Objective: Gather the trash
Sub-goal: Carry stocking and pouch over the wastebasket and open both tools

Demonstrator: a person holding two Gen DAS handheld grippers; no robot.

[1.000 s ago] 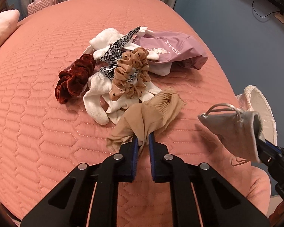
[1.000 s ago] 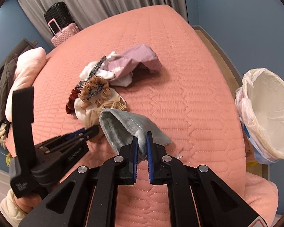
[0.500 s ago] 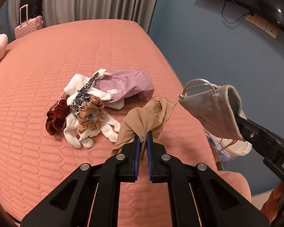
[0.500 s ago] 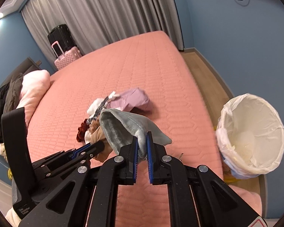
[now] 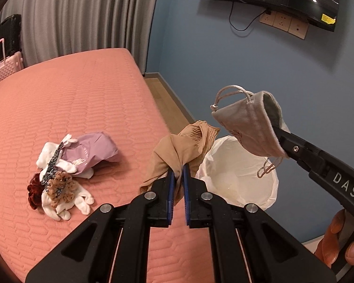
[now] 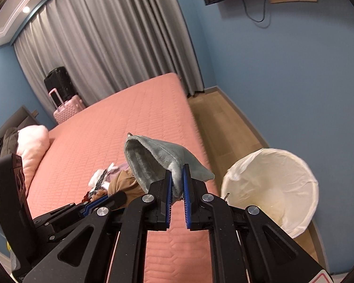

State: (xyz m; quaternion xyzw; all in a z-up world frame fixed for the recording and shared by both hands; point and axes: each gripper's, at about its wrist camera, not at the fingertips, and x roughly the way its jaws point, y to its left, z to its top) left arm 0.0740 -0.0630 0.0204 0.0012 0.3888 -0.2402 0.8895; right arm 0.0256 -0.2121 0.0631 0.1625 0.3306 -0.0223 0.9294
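Note:
My left gripper (image 5: 178, 173) is shut on a tan stocking (image 5: 181, 146), held up in the air above the edge of the pink bed (image 5: 70, 99). My right gripper (image 6: 177, 176) is shut on a grey drawstring pouch (image 6: 153, 158); the same grey pouch (image 5: 245, 127) shows at the right of the left wrist view, hanging over the bin. The white-lined trash bin (image 5: 236, 176) stands on the floor beside the bed, and the bin (image 6: 271, 188) lies right of the pouch in the right wrist view. The left gripper (image 6: 99, 202) appears low at the left there.
A pile of white gloves, scrunchies and a lilac bag (image 5: 66, 169) lies on the bed. Pink suitcase (image 6: 68, 108) and grey curtains stand at the far end. A pink pillow (image 6: 30, 148) is at the left. Wood floor (image 6: 224, 122) runs between bed and blue wall.
Both grippers have risen and swung right, away from the pile, carrying the stocking and the pouch toward the bin. The bin now lies close behind both items.

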